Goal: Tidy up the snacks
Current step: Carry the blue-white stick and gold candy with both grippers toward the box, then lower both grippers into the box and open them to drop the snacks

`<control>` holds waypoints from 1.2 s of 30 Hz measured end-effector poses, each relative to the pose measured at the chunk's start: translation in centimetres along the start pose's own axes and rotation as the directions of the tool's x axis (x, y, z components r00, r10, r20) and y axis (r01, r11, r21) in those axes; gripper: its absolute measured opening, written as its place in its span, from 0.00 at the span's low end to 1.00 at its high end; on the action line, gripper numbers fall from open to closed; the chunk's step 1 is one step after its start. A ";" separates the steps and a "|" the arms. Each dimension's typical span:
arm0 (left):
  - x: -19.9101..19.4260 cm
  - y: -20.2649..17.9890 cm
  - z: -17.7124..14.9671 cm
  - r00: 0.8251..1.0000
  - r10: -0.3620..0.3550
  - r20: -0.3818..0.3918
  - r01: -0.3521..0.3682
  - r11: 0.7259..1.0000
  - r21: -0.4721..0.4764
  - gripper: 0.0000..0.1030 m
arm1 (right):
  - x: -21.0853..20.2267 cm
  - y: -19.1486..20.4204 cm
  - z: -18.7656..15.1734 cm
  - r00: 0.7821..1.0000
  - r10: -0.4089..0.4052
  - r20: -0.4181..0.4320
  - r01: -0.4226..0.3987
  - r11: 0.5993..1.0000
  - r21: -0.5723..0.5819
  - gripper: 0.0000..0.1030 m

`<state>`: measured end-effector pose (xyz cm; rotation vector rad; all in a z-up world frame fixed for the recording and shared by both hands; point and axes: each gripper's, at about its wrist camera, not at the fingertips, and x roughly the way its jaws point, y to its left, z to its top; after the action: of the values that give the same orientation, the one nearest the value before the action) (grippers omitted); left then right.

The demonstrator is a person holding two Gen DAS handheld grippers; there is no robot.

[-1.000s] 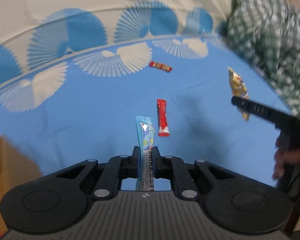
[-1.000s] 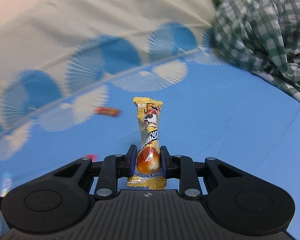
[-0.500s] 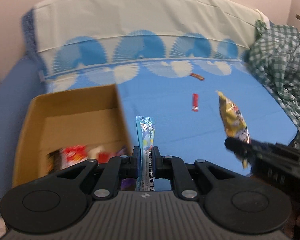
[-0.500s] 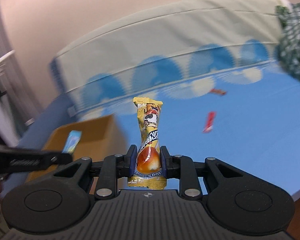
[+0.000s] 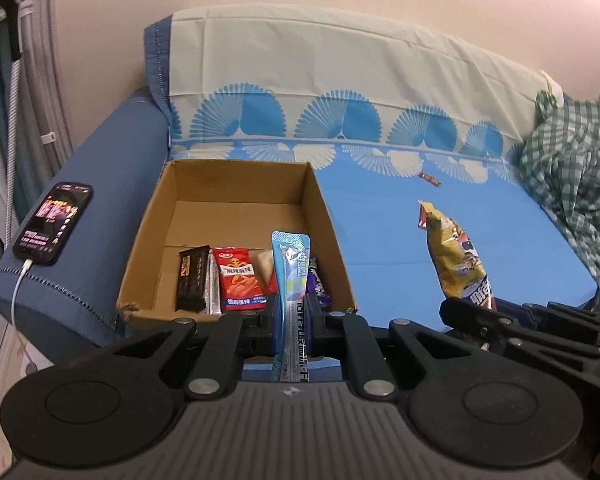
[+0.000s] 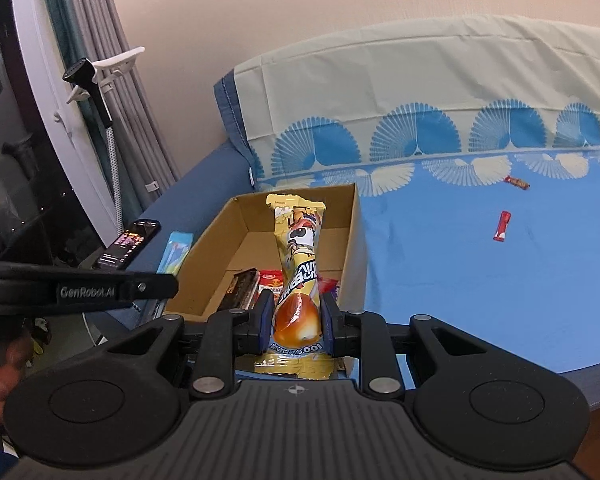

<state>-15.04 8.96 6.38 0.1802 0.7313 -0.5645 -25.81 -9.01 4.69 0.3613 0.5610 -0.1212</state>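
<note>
My left gripper [image 5: 291, 314] is shut on a light blue stick packet [image 5: 291, 264], held upright in front of the open cardboard box [image 5: 148, 216]. My right gripper [image 6: 296, 318] is shut on a yellow snack packet [image 6: 300, 248], also held upright in front of the box [image 6: 356, 232]. The box holds several snacks, among them a black bar [image 5: 192, 280] and a red packet [image 5: 240, 280]. A red stick snack [image 6: 502, 226] and a small orange-red candy [image 6: 517, 182] lie on the blue sofa seat. The yellow packet also shows in the left wrist view [image 5: 456, 260].
A phone [image 5: 54, 222] with a cable lies on the blue armrest left of the box. A green checked cloth [image 5: 572, 168] is piled on the sofa's right side. Curtains and a white hook stand at the far left.
Both grippers have pulled back from the sofa seat and swung left with their packets. The box, out of view a second ago, now lies straight ahead of both.
</note>
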 end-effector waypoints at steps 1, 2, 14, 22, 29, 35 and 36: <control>-0.2 0.1 -0.1 1.000 0.000 0.005 0.000 1.000 -0.007 0.12 | -0.2 0.3 0.0 1.000 0.000 0.003 0.000 1.000 -0.007 0.25; -0.6 0.3 -0.3 1.000 0.000 0.010 0.000 1.000 -0.013 0.12 | -0.3 0.6 -0.1 1.000 0.000 0.004 0.000 1.000 -0.014 0.25; -1.6 1.4 -0.2 0.999 0.001 0.039 0.001 0.998 -0.055 0.12 | -0.4 1.4 -0.1 1.000 -0.012 0.004 0.013 0.999 -0.052 0.25; -0.3 3.5 1.1 0.999 0.020 0.040 -0.016 0.995 -0.096 0.12 | 1.5 1.6 0.4 0.999 -0.029 -0.038 0.026 0.996 -0.081 0.25; 1.3 5.8 2.7 0.998 0.043 0.038 -0.038 0.991 -0.126 0.12 | 3.8 2.1 1.3 0.997 -0.030 -0.074 0.023 0.995 -0.094 0.25; 3.2 7.2 4.3 0.999 0.046 0.025 -0.041 0.988 -0.149 0.12 | 6.3 2.3 2.3 0.994 -0.023 -0.109 0.012 0.995 -0.100 0.25; 3.6 7.3 4.5 0.999 0.045 0.021 -0.041 0.988 -0.151 0.12 | 6.9 2.4 2.4 0.993 -0.022 -0.118 0.010 0.995 -0.101 0.25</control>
<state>-6.24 11.98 6.99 0.0490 0.7411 -0.4675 -18.32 -7.80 3.57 0.2671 0.6855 -0.0866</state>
